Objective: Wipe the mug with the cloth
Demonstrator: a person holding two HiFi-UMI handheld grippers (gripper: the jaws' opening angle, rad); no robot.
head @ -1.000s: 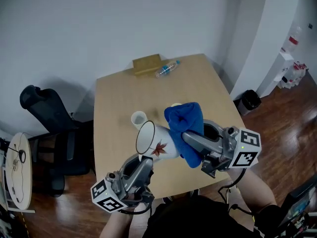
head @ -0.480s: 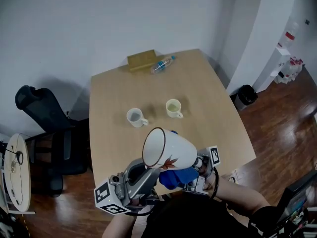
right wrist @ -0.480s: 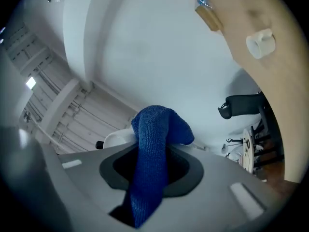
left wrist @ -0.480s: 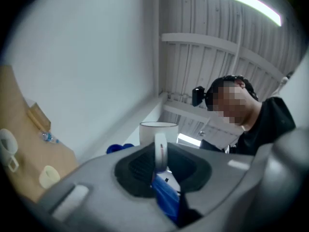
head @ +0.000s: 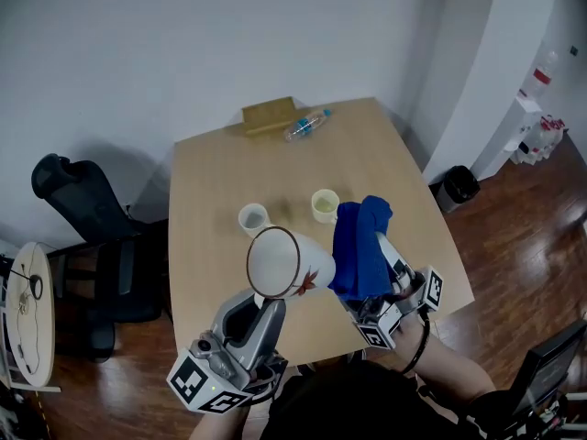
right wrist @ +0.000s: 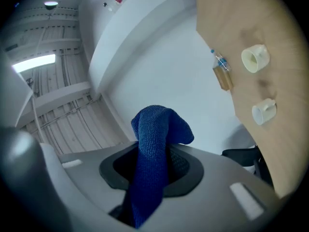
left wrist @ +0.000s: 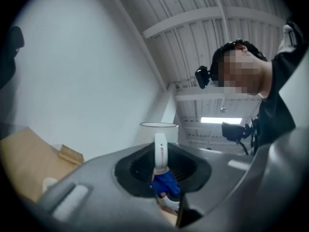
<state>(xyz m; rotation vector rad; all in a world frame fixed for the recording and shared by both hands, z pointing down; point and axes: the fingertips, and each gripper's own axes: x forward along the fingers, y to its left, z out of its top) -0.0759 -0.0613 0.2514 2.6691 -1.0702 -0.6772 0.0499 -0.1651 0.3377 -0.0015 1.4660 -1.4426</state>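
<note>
A white mug [head: 280, 264] with a red leaf print hangs over the table's front edge, tipped with its mouth toward me. My left gripper [head: 273, 301] is shut on the mug's handle [left wrist: 160, 151], which stands upright between the jaws in the left gripper view. My right gripper [head: 369, 280] is shut on a blue cloth [head: 359, 244]. The cloth stands up in a fold just right of the mug, against its side. In the right gripper view the blue cloth [right wrist: 154, 144] fills the gap between the jaws and hides the fingertips.
On the wooden table [head: 394, 168] stand a small white cup [head: 254, 218] and a pale yellow cup [head: 324, 205]. A plastic bottle [head: 307, 125] and a wooden box [head: 269, 115] lie at the far edge. A black chair [head: 78, 200] stands to the left, a bin [head: 456, 188] to the right.
The right gripper dipped with the cloth below the mug, then rolled and came back up at the mug's right side. The mug stayed in the left gripper, tilting slightly.
</note>
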